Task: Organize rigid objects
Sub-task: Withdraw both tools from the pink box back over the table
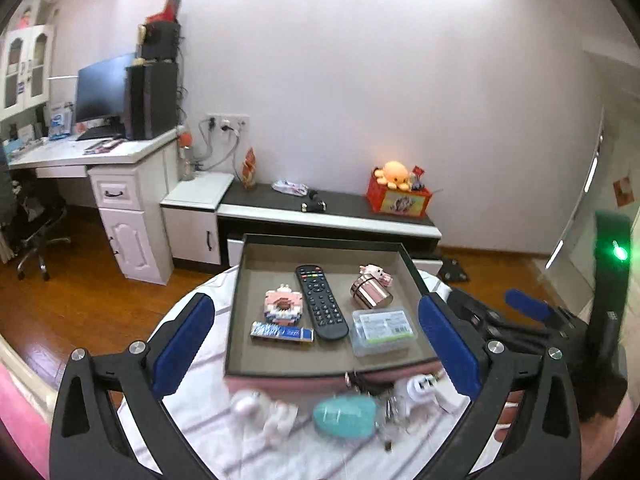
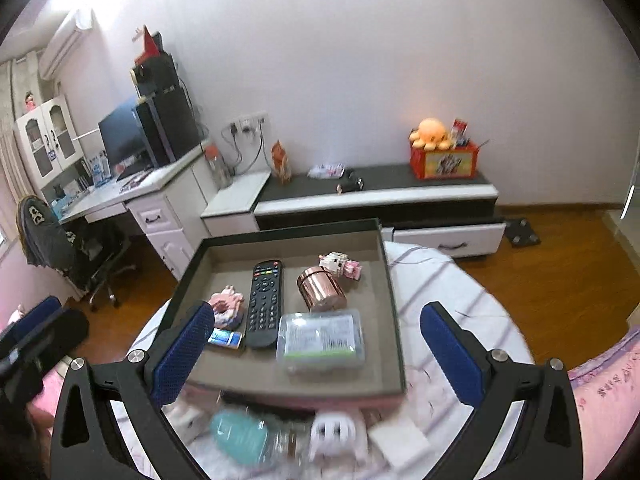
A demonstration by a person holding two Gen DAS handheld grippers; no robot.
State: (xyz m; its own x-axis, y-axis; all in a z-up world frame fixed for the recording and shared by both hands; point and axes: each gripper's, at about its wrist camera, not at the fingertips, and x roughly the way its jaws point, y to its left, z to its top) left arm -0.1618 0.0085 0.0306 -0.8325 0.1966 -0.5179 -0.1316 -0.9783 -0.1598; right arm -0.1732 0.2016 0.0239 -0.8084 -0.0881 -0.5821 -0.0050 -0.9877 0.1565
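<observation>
From the left wrist, the left gripper (image 1: 316,344) is seen with jaws wide open and empty, the tray (image 1: 236,300) dead ahead, the remote (image 1: 321,302) lying lengthwise away. From the right wrist, the right gripper (image 2: 318,354) is likewise spread empty; the teal case (image 2: 240,434) is nearest, just below.

Print on the clear plastic box (image 2: 322,340) is too blurred to read.
</observation>
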